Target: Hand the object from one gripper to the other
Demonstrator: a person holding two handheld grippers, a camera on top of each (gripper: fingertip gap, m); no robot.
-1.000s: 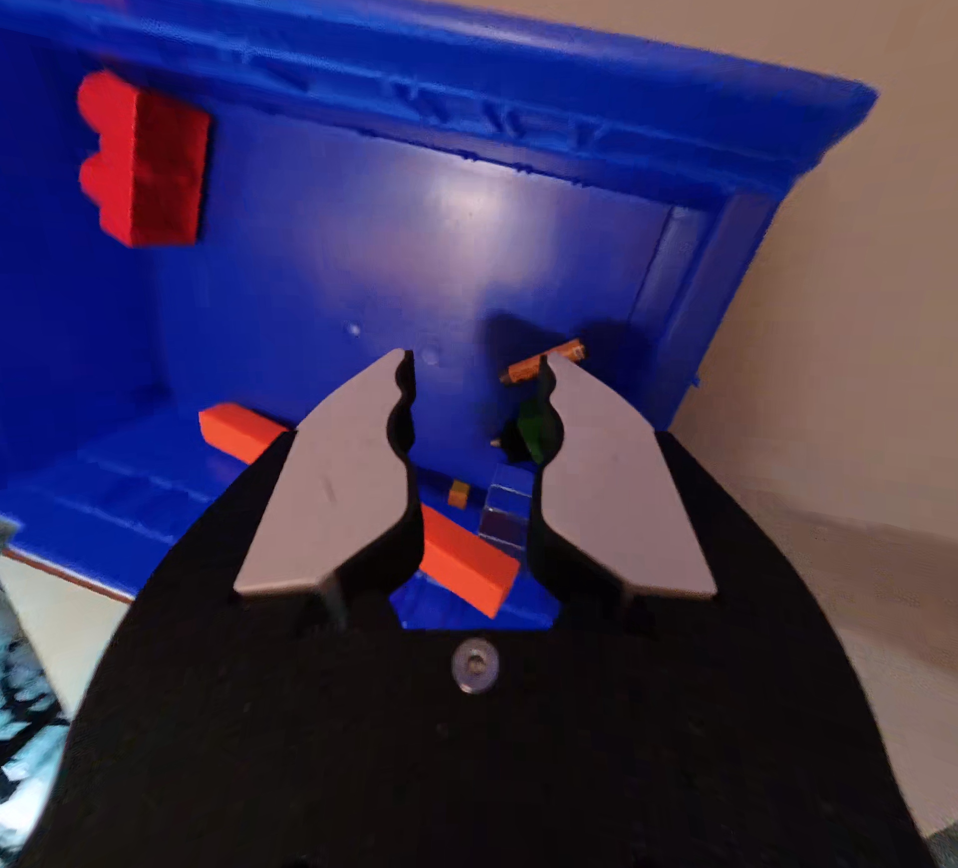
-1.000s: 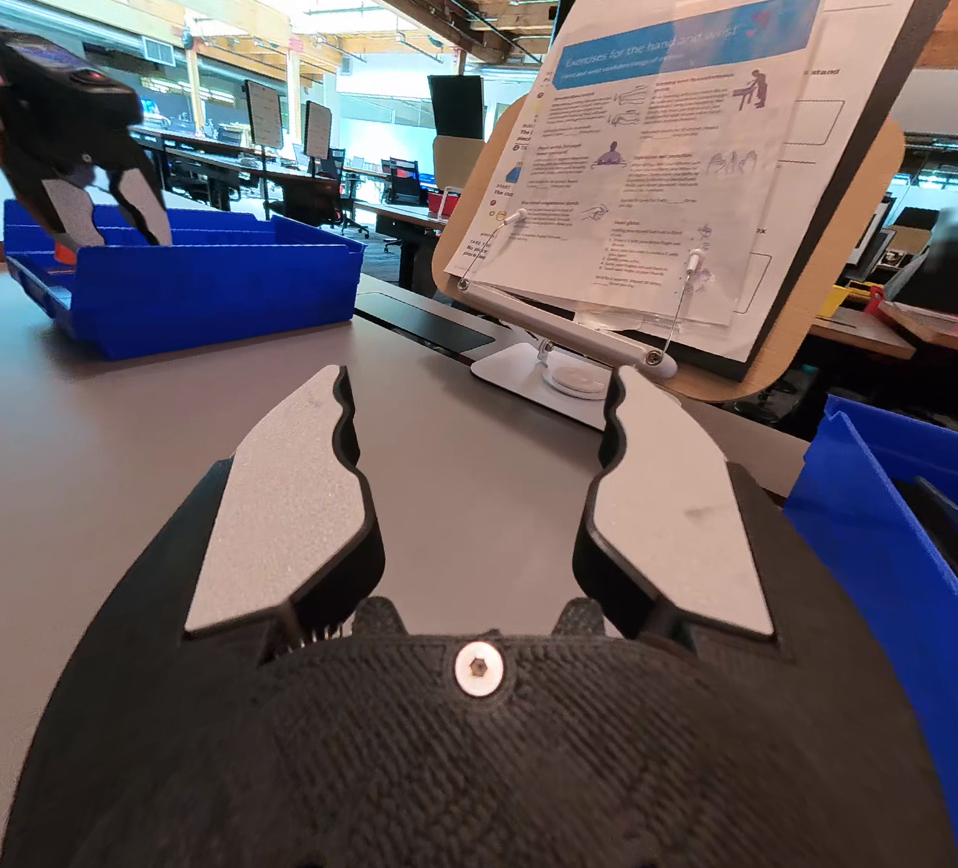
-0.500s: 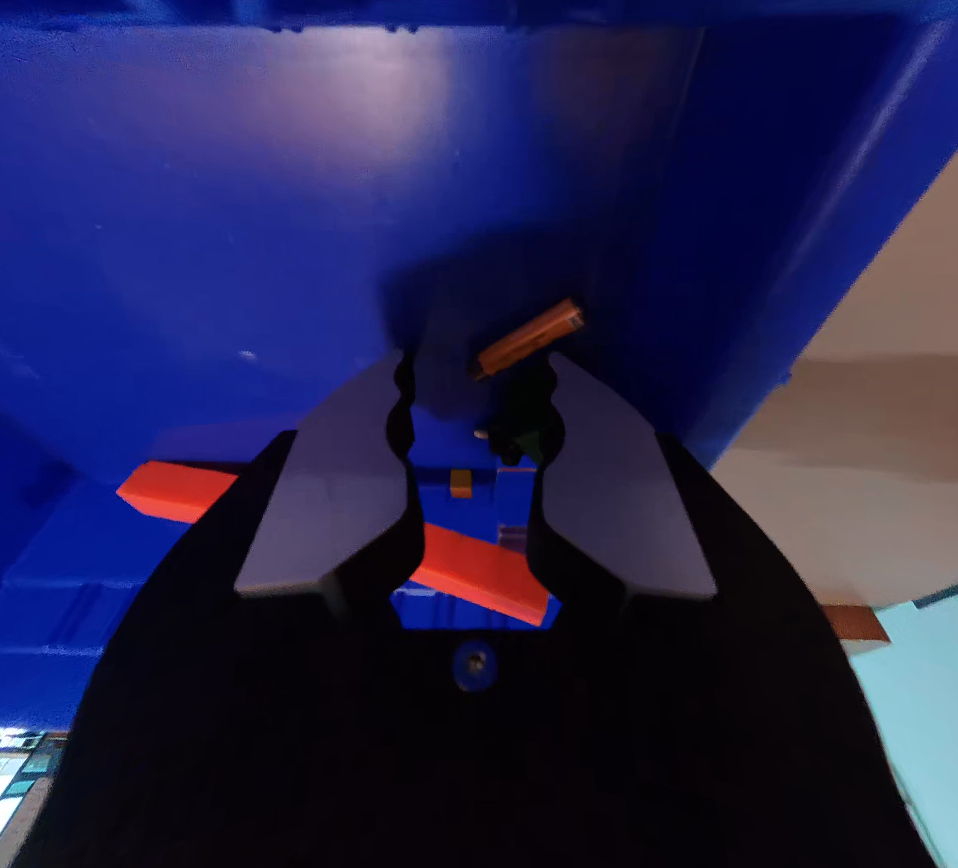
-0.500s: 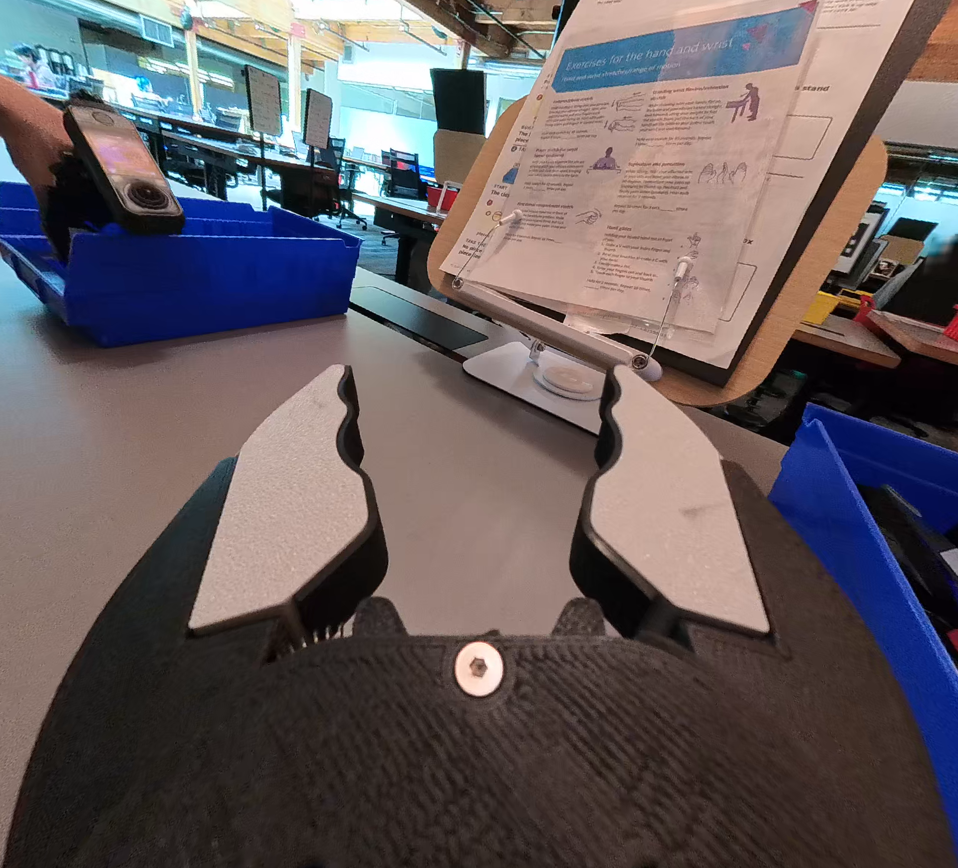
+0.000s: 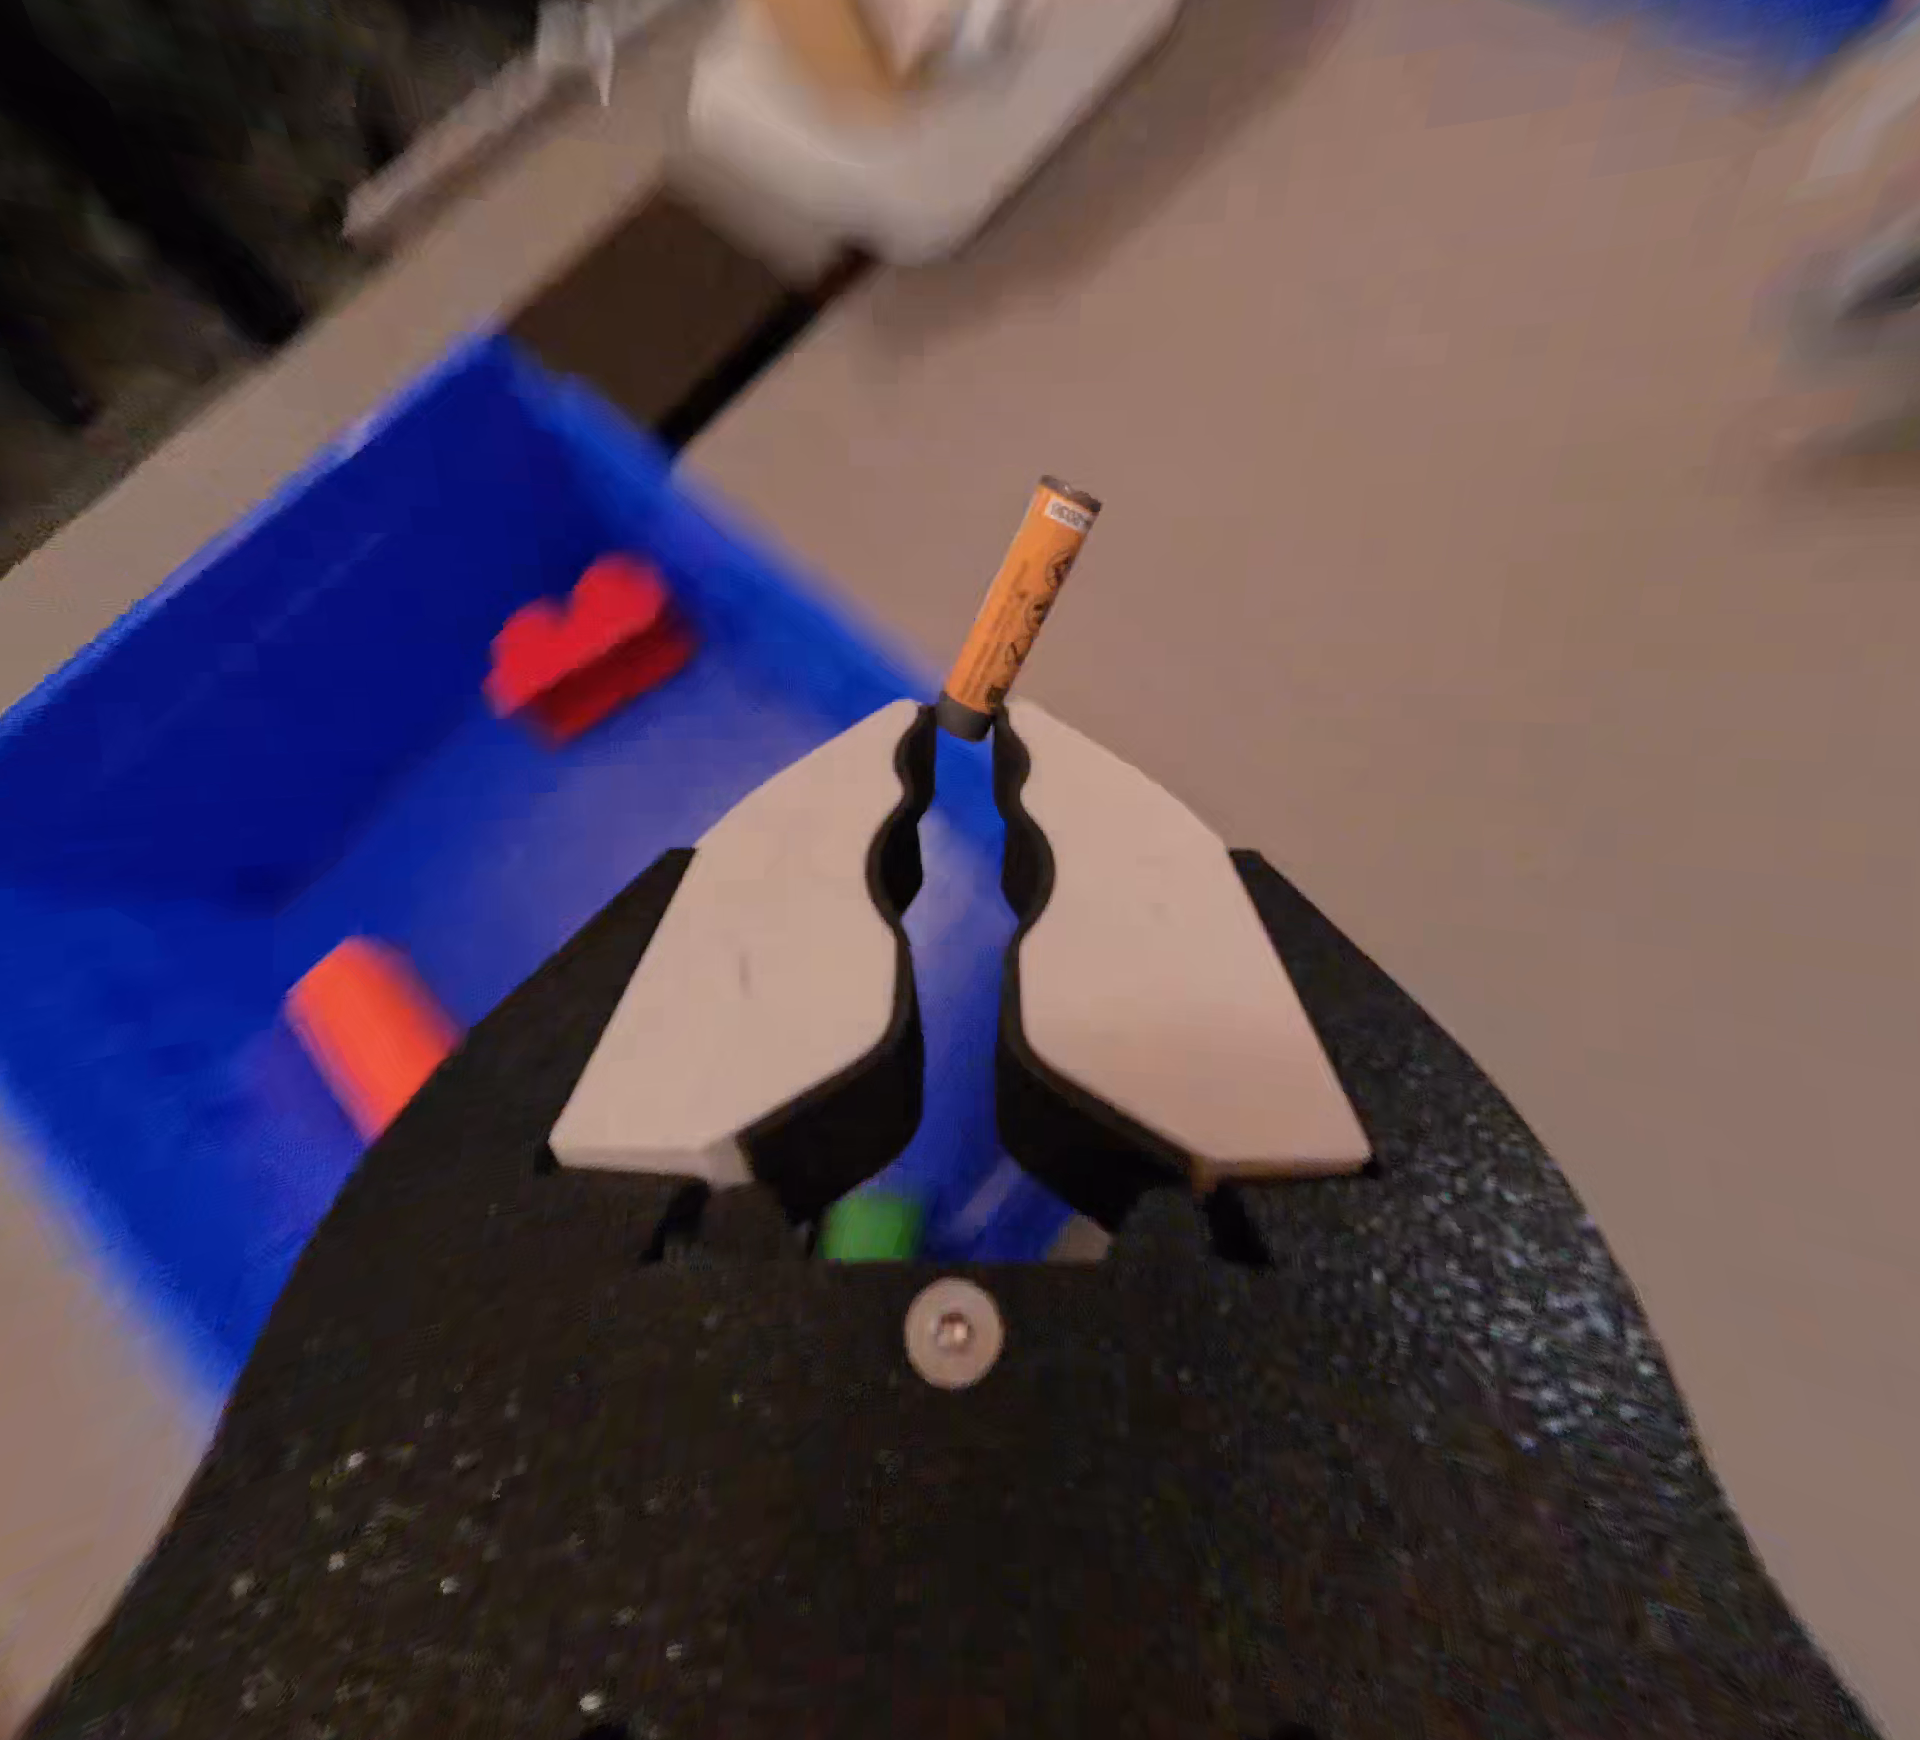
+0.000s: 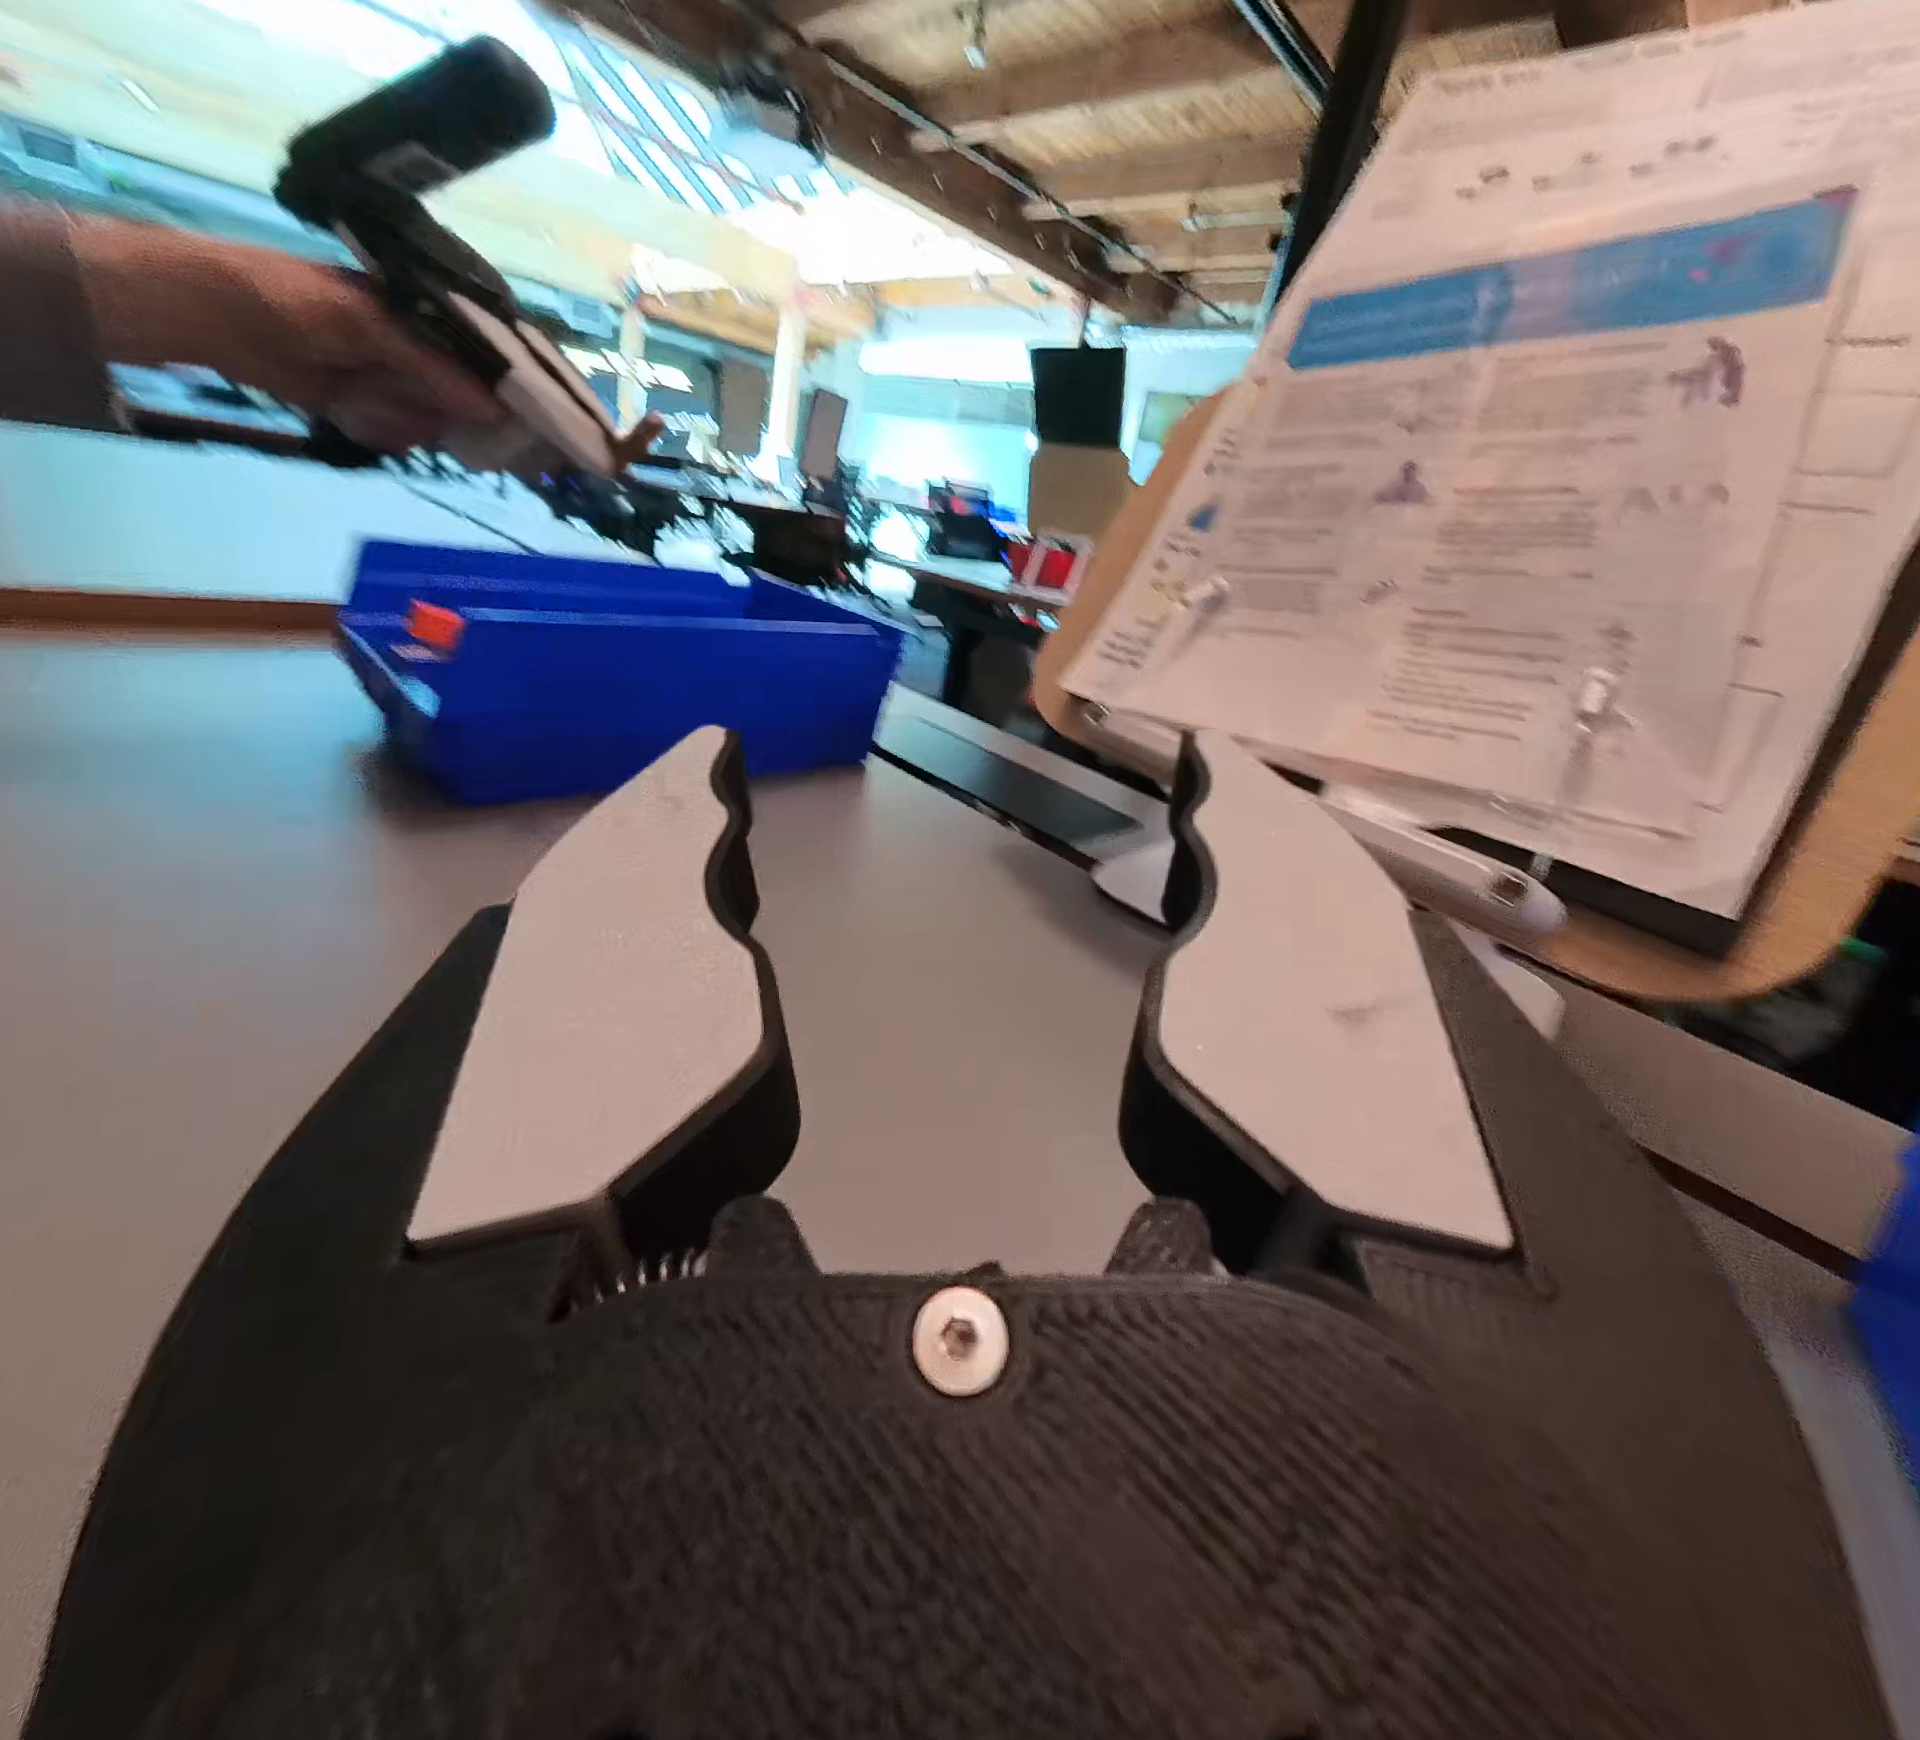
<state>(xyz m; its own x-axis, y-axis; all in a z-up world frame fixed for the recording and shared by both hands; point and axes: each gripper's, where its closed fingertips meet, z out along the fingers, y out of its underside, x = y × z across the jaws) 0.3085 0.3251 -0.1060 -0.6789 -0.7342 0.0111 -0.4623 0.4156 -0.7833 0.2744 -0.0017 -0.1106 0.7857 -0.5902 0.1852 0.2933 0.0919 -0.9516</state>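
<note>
Small orange battery (image 5: pixel 1020 604) with dark ends, pinched at its lower end, tilted slightly right, above the table

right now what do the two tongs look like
Both tongs, left and right, match: a rough black printed body, a silver screw at the centre, and two pale grey flat fingers with wavy black inner edges. No cables show.

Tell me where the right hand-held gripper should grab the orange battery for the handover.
Grip the bare orange middle-to-upper shaft of the battery. The left hand-held gripper pinches only its dark lower end, so the rest sticks out free. Bring the open right hand-held gripper in from the side, fingers across the cylinder, clear of the left tips.
</note>
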